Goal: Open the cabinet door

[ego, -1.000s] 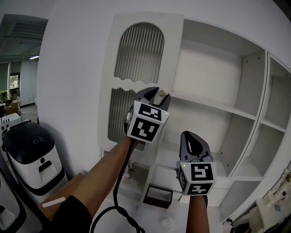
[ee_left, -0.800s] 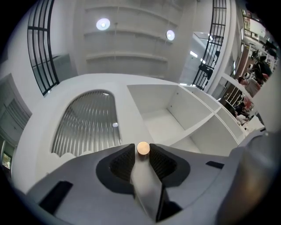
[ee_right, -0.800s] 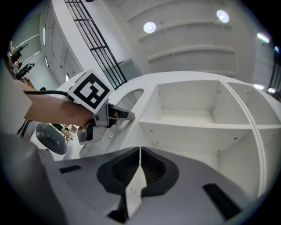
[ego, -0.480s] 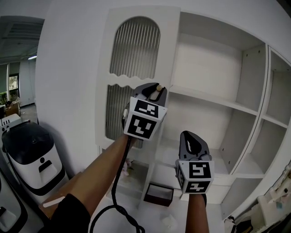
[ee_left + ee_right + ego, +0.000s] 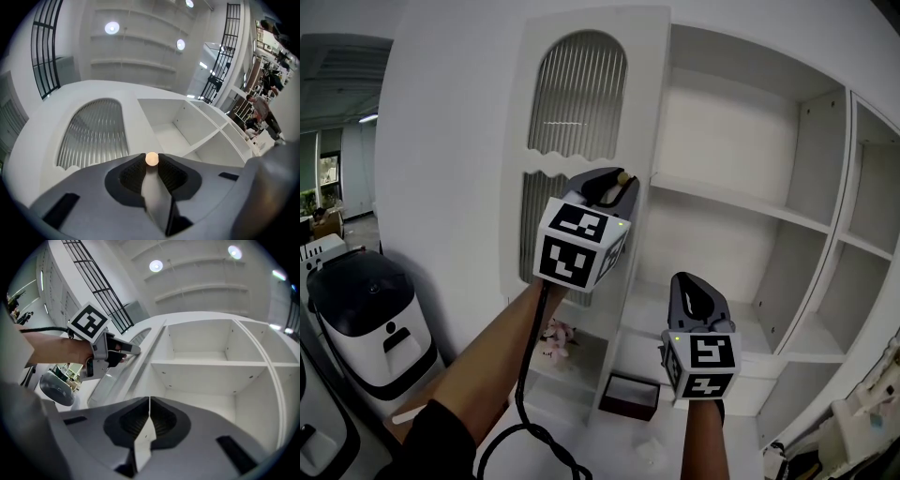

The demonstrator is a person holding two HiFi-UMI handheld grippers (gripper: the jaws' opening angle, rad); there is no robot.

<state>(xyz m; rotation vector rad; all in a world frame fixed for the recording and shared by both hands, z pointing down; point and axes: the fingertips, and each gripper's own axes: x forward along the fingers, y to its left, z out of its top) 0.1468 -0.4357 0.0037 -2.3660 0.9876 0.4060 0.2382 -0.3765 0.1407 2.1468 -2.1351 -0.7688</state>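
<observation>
The white cabinet door has a ribbed arched pane and stands slightly ajar at the left of the open shelves. Its small round pale knob sits at the door's right edge. My left gripper has just been closing and is now shut on that knob, which shows as a pale ball pinched between the dark pads. My right gripper hangs lower and to the right, in front of the shelves, its jaws together on nothing. The right gripper view shows the left gripper at the door's edge.
Open white shelves fill the right side. A white machine with a black top stands at the lower left. Below the door are a small soft toy and a dark box. A black cable hangs from my left arm.
The left gripper's jaws were spread around the knob and have closed onto it. Its marker cube has shifted a little left. The right gripper has kept still.
</observation>
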